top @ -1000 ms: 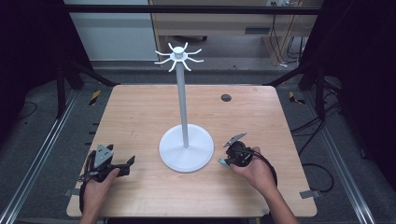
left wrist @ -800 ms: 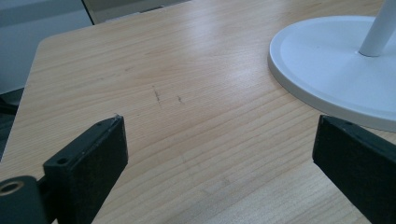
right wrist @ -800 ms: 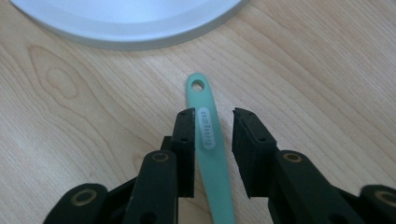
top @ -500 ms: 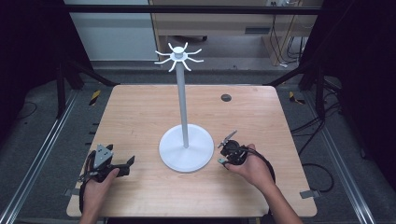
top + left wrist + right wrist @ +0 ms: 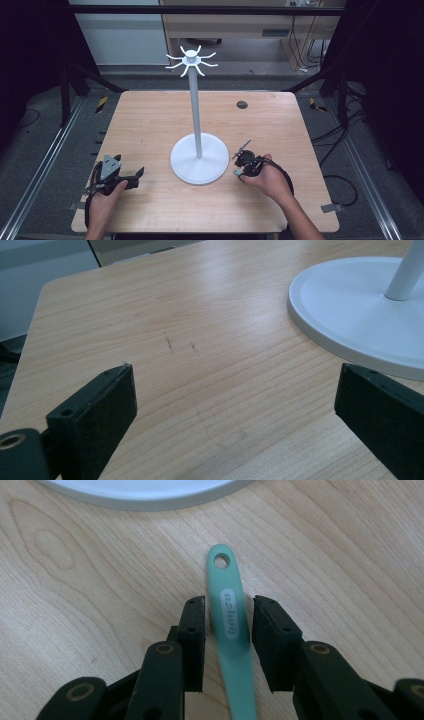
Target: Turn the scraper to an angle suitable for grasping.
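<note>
Since a second ago, my right gripper (image 5: 243, 161) has shifted a little toward me and inward along the table, staying just right of the stand's base; my left gripper (image 5: 134, 176) has kept its place at the near left.

Through the right gripper view, my right gripper (image 5: 229, 622) has its jaws partly apart, one on each side of a green handle (image 5: 231, 625). I see slim gaps between the pads and the handle, so I cannot tell that they are pressing it. It is narrow and flat, with a hole at its far end and a pale oval label with lettering I cannot read. It points away from me toward the base (image 5: 145, 492), whose white rim curves across the top of that view, near the hole but apart from it. The handle's near part is blurred and runs out of sight under the gripper.

From the high view, my right hand (image 5: 272, 180) wraps the gripper, and a cable loops beside it.

My left gripper (image 5: 235, 400) has its jaws spread wide over bare wood, nothing between them. The base (image 5: 350, 310) lies ahead to its right, with the pole (image 5: 407, 272) rising from it.

The stand (image 5: 196, 112) is upright mid-table, with a ring of white hooks (image 5: 191, 61) at its top. A small dark disc (image 5: 242, 105) lies on the table (image 5: 150, 120) far behind.
</note>
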`<state>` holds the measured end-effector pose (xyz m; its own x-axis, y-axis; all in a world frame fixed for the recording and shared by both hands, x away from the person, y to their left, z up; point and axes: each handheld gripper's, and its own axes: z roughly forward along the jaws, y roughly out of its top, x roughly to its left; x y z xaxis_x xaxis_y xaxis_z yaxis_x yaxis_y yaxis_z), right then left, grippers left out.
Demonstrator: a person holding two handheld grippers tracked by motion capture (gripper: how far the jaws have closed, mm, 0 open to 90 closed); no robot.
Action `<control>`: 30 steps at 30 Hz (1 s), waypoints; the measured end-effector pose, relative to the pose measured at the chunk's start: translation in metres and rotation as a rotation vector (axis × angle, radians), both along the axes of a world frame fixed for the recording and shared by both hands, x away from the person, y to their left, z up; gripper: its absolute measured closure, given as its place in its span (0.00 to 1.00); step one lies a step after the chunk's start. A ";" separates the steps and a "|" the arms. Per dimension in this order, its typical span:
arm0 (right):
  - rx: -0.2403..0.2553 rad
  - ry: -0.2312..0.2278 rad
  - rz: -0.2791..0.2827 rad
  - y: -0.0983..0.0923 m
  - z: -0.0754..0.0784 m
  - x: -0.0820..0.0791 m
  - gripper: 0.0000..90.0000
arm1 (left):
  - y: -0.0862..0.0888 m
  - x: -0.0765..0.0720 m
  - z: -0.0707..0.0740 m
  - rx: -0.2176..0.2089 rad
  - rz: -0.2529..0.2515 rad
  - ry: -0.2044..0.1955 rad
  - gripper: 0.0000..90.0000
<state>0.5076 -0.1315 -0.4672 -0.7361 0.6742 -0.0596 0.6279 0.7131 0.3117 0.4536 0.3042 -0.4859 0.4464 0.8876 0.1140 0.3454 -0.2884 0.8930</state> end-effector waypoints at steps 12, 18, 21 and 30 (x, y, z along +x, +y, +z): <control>-0.009 0.023 0.007 0.001 -0.001 0.005 0.79 | 0.000 0.000 0.000 0.001 -0.001 0.002 0.03; -0.015 0.025 0.012 0.002 -0.001 0.005 0.79 | -0.001 0.000 0.000 0.008 -0.003 0.003 0.03; -0.024 0.018 0.011 0.003 -0.001 0.004 0.80 | -0.001 0.000 0.000 0.009 -0.003 0.003 0.03; -0.023 -0.015 0.015 0.003 -0.001 0.001 0.82 | -0.001 0.000 0.000 0.010 -0.003 0.005 0.03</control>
